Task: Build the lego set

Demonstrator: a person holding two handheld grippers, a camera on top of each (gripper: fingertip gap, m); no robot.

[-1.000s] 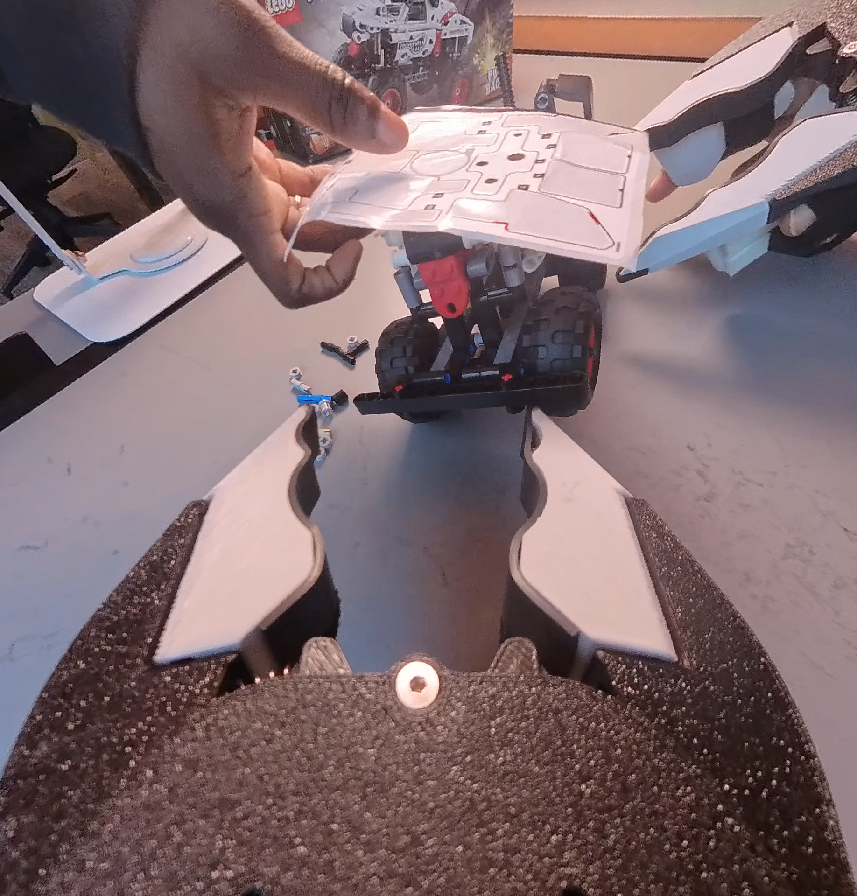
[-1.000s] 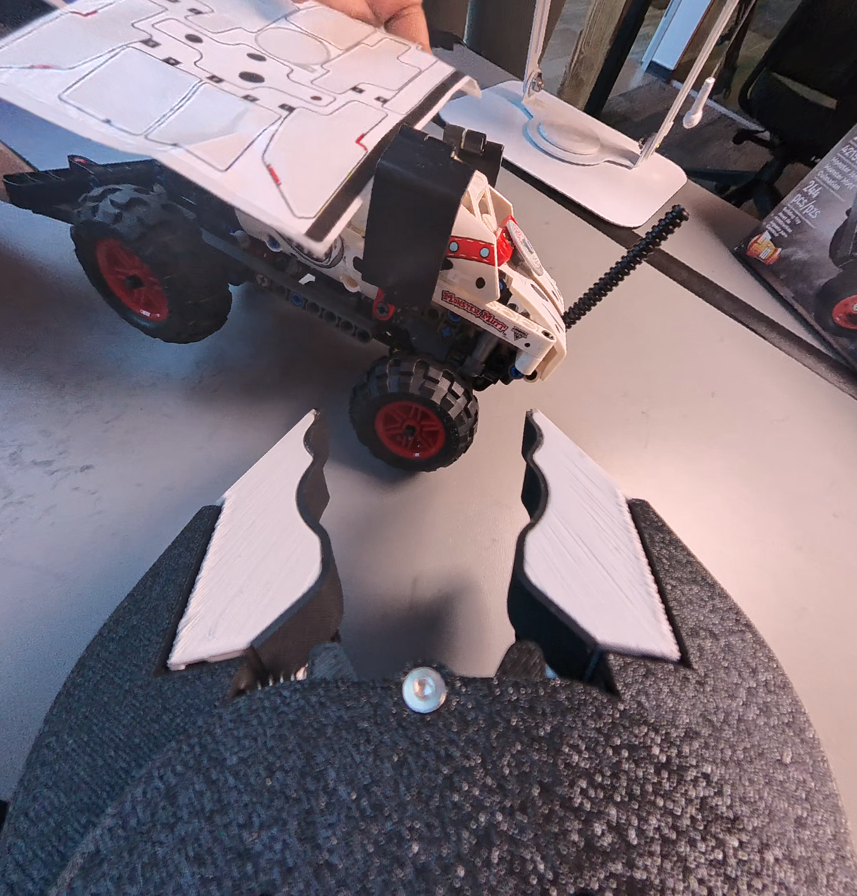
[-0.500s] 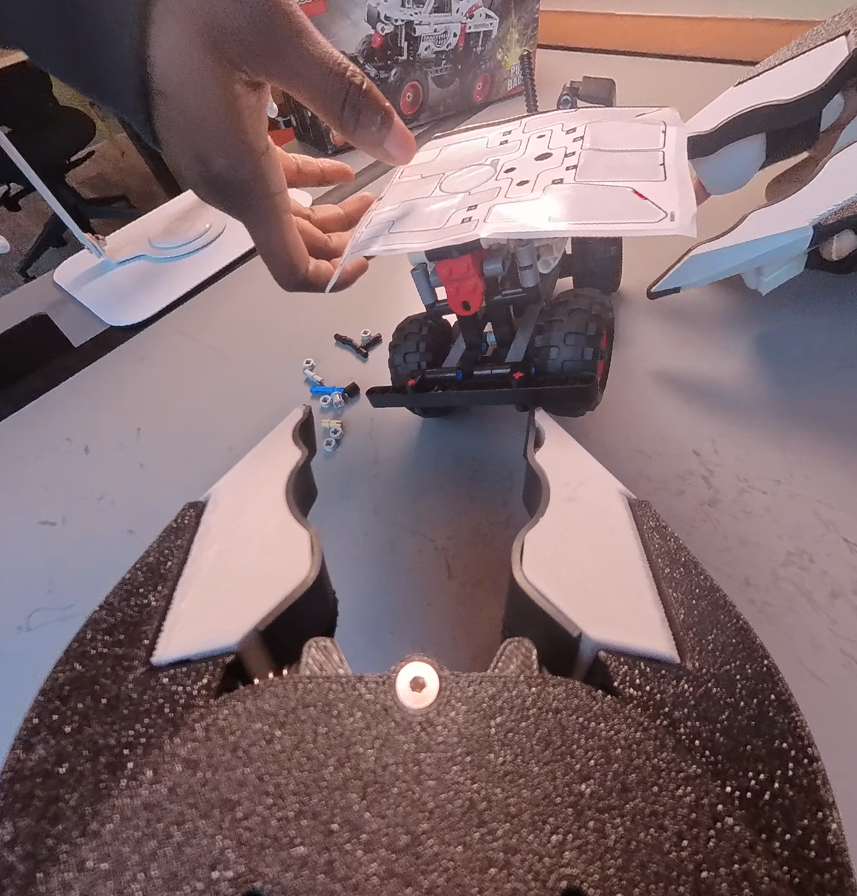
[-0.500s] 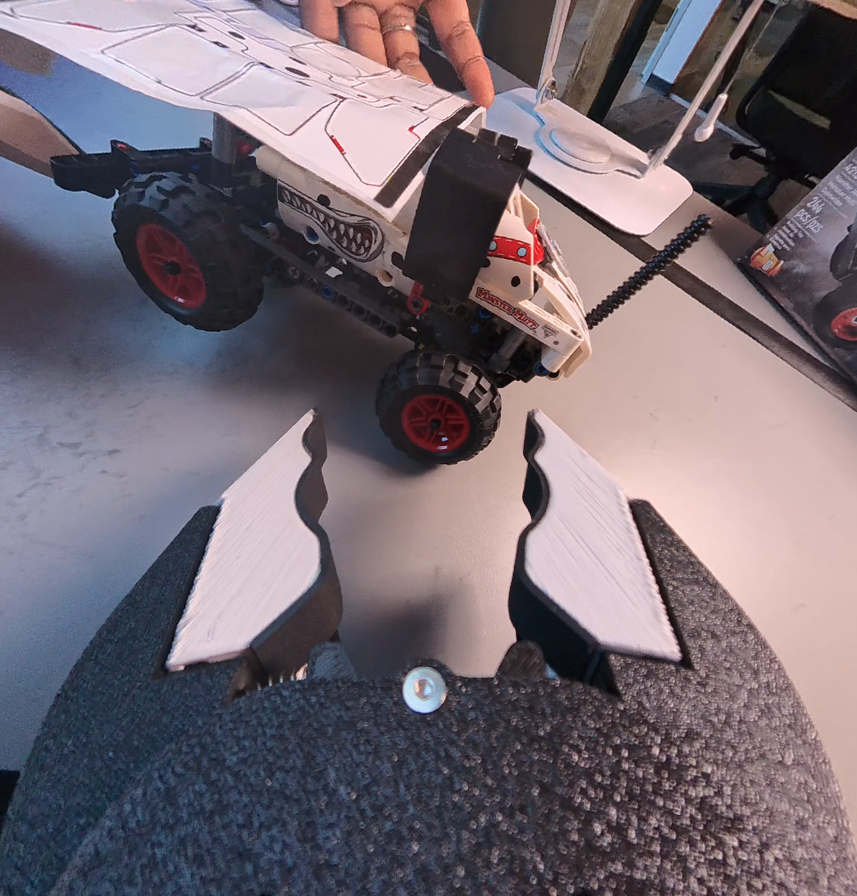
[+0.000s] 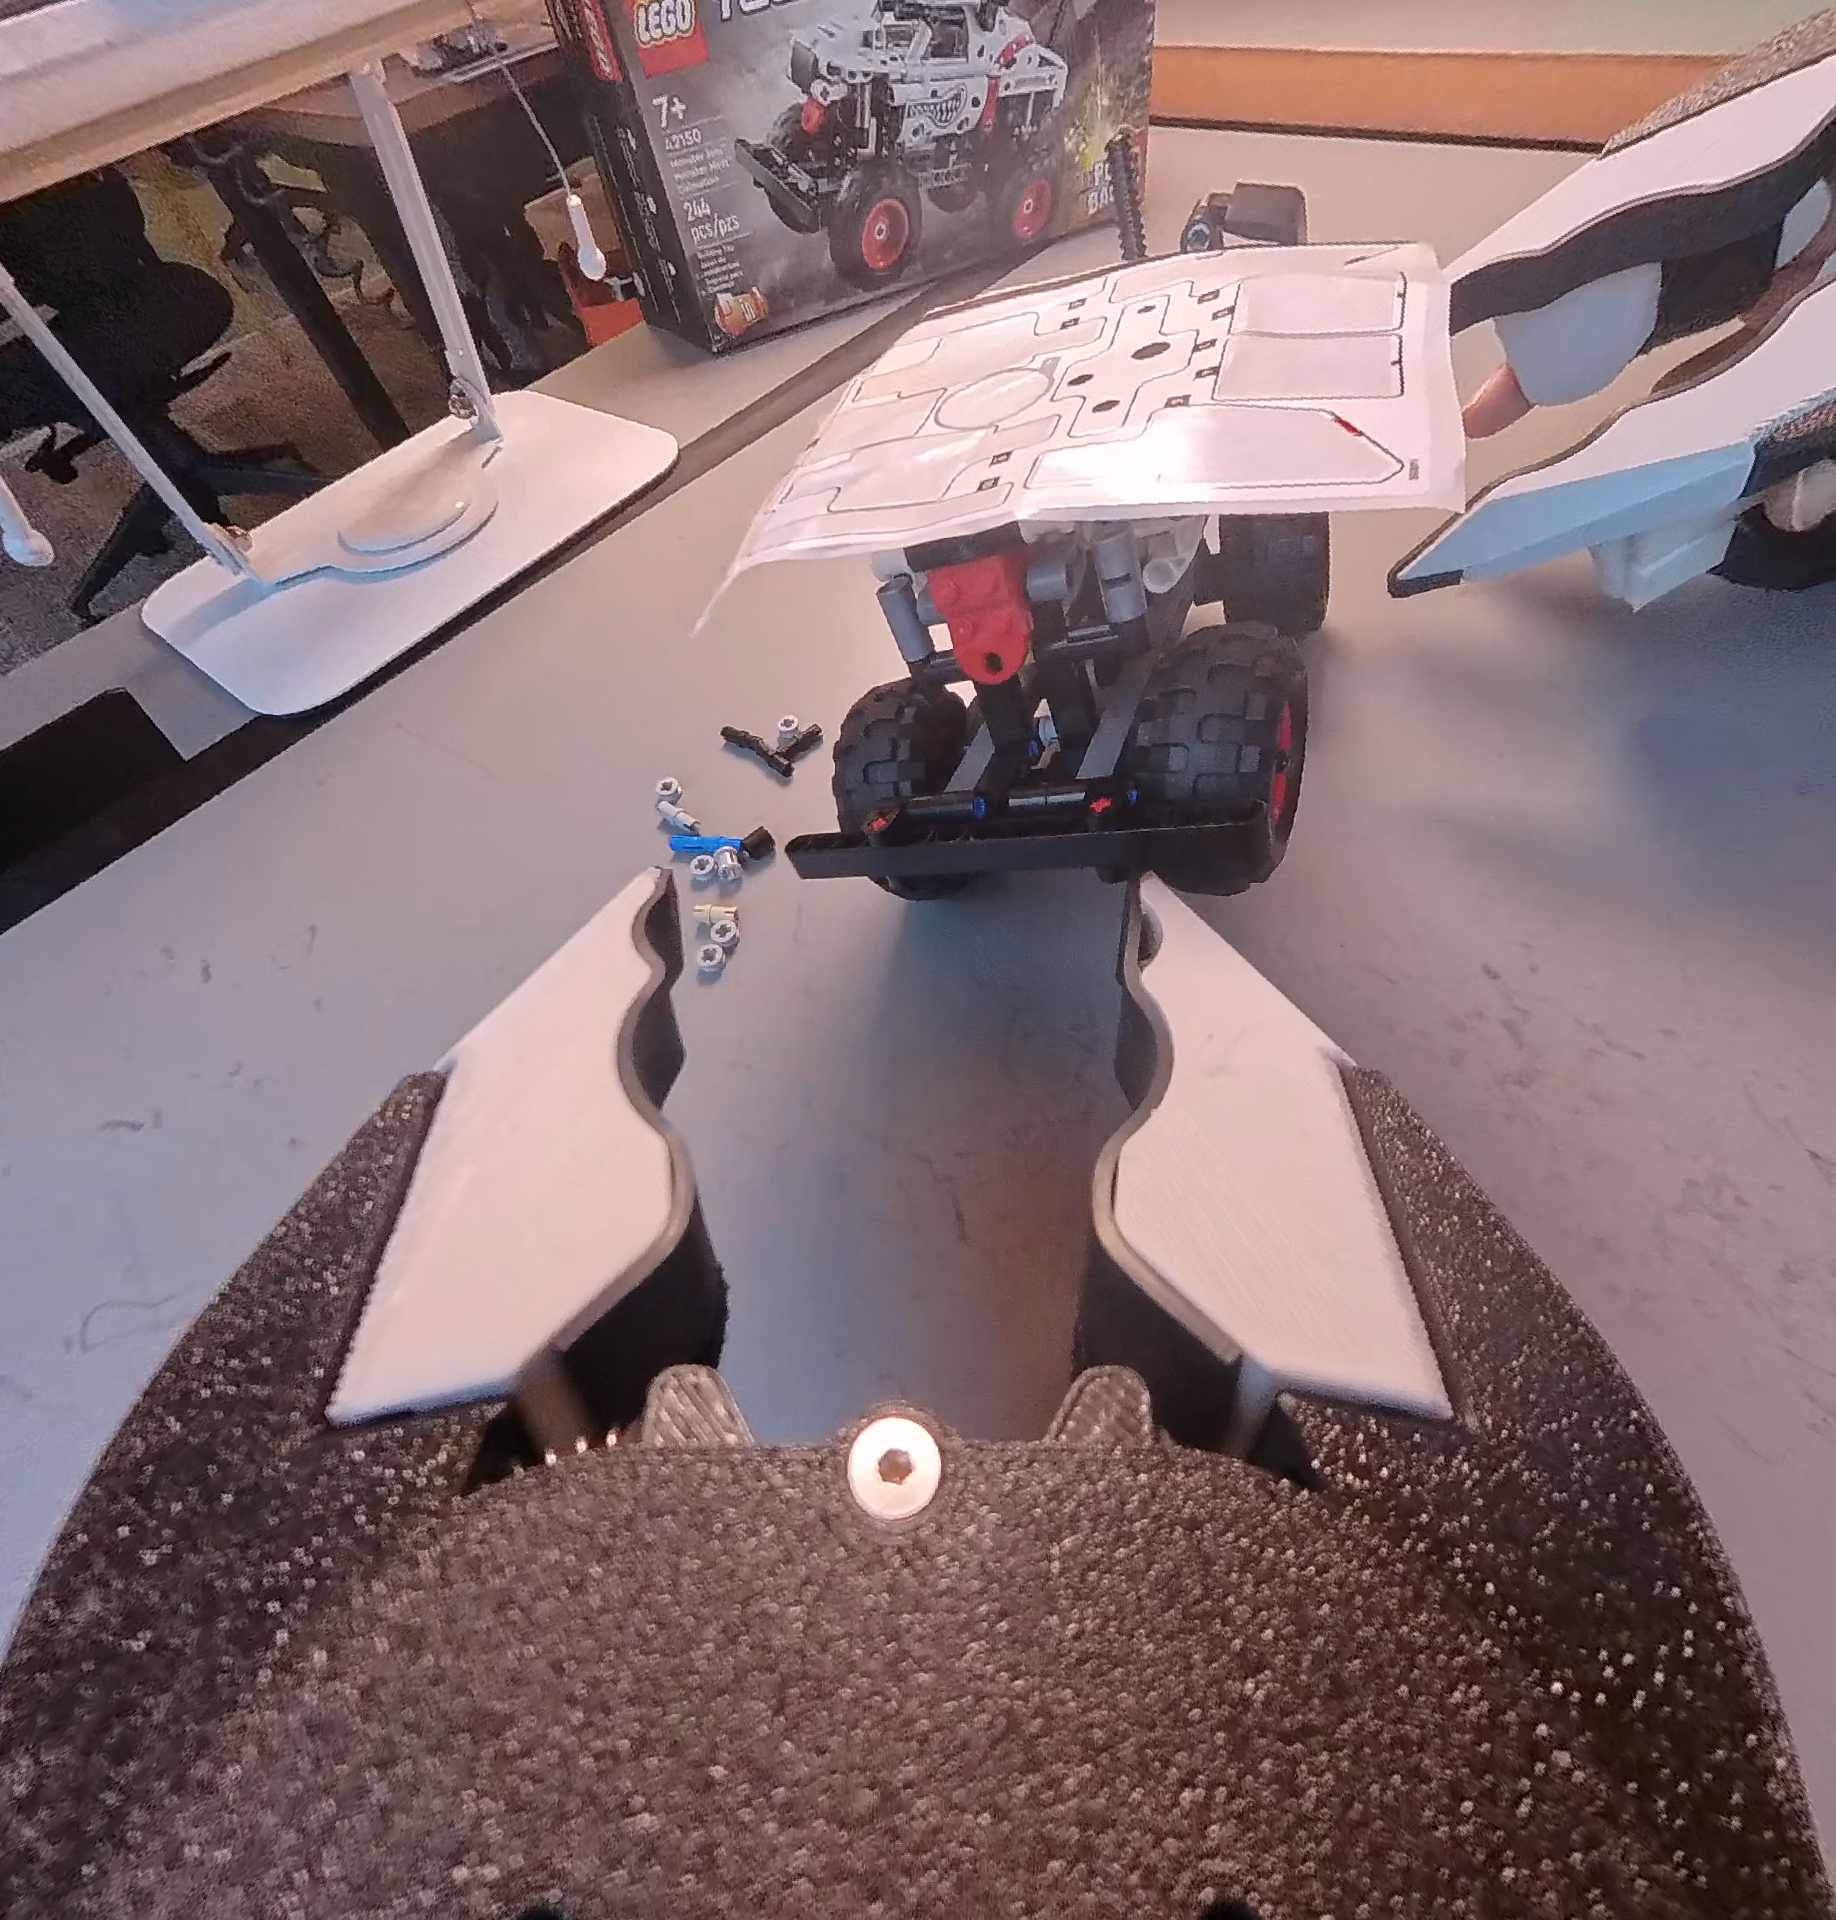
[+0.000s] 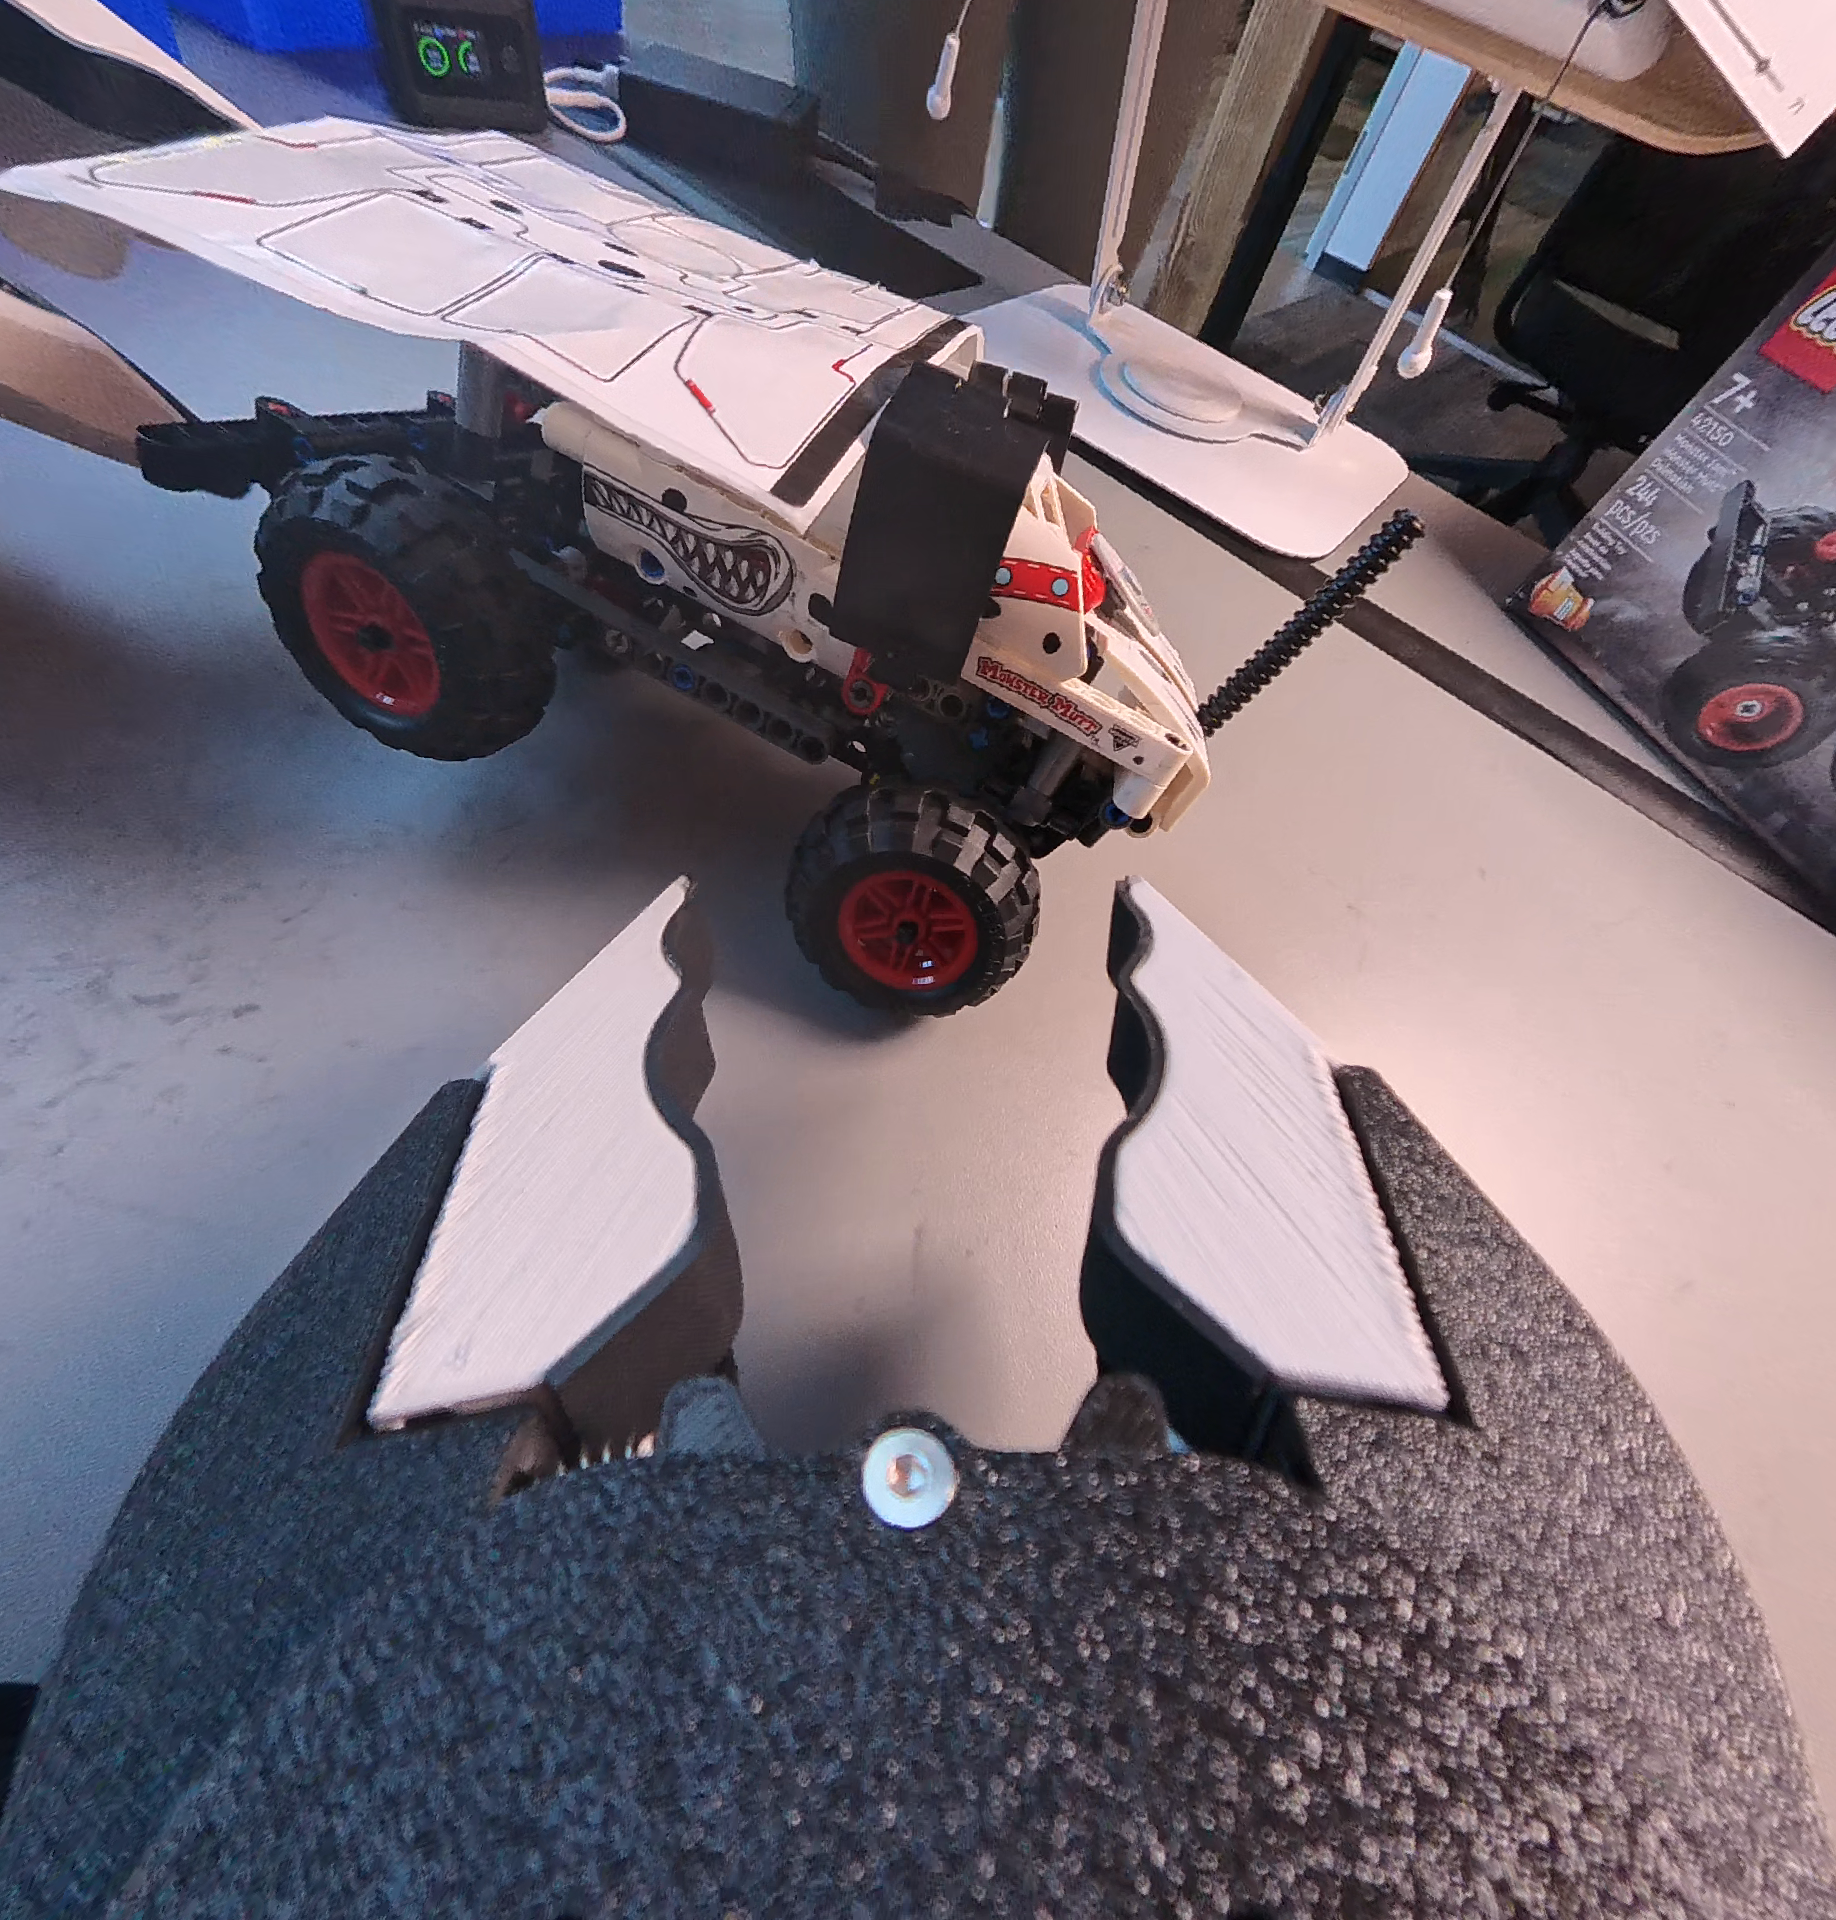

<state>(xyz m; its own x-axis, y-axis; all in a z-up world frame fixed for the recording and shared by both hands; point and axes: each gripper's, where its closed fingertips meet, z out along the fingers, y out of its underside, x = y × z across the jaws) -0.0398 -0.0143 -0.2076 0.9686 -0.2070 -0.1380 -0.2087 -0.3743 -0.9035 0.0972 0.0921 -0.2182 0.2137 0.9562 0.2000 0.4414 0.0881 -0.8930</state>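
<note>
Sticker sheet (image 5: 1132, 395) covers truck (image 6: 872, 623); loose pins (image 5: 711, 852) beside.

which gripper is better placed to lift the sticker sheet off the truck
Probably the left. The sticker sheet overhangs the truck rear toward the open left gripper, its free edge straight ahead. The open right gripper faces the truck's side and front wheel, with the sheet higher.

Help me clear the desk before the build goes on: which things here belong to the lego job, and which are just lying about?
Belongs to the job:
- lego truck
- sticker sheet resting on the truck
- loose small pieces on the table
- set box

Just lying about:
- white lamp base
- small dark device with a lit screen
</note>
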